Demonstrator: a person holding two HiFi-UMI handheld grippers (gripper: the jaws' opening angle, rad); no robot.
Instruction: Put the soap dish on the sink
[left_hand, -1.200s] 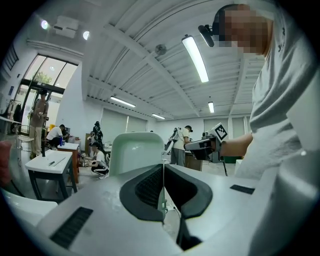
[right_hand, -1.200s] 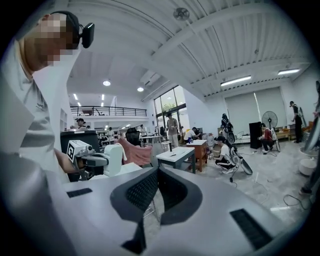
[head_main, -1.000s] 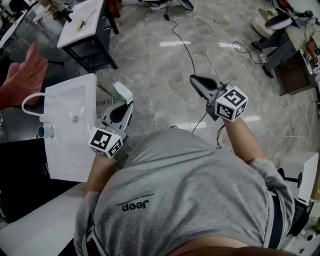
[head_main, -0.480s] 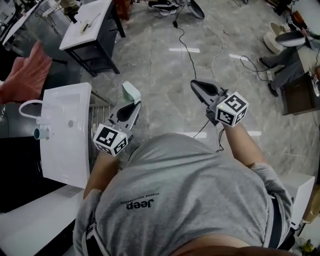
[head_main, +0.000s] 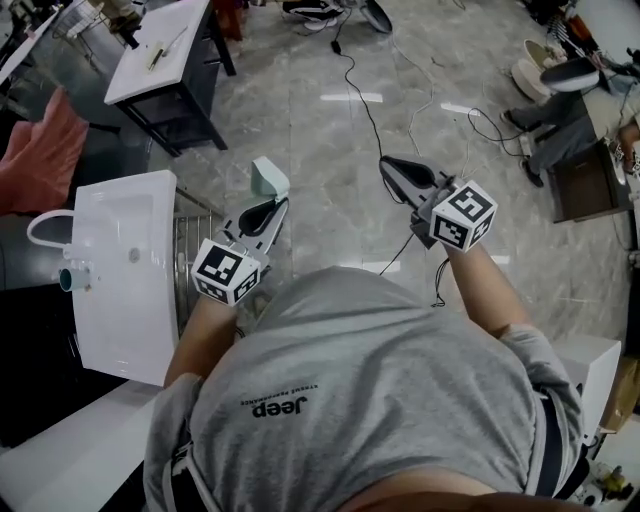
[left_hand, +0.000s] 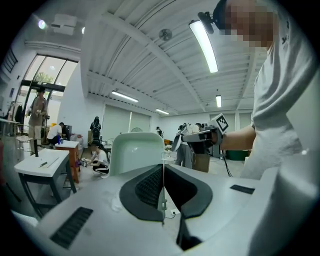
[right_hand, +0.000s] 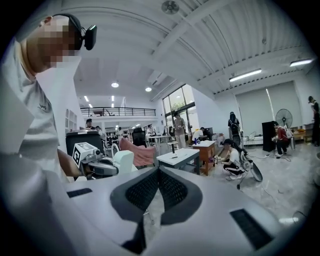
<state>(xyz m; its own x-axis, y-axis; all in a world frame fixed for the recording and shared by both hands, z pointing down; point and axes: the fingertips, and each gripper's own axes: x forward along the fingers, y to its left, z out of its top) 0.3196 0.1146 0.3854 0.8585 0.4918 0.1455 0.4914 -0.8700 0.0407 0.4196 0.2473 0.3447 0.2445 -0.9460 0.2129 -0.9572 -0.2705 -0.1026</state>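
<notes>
While the person stands over the grey marble floor (head_main: 320, 140), the left gripper (head_main: 268, 207) is clamped on the pale green soap dish (head_main: 268, 177). In the left gripper view the pads (left_hand: 147, 187) meet on the dish's thin edge, and the dish stands upright above the tips. It is carried in the air, just right of the white sink (head_main: 120, 310) and near a wire rack (head_main: 190, 245) at the sink's side, not touching the sink. The sink has a white faucet (head_main: 45, 222) and a teal cup (head_main: 68, 278) at its left rim. The right gripper (head_main: 392, 167) is held out, well apart from the left, fingers together, nothing between them. A black cable (head_main: 360, 95) lies on the floor beyond it.
</notes>
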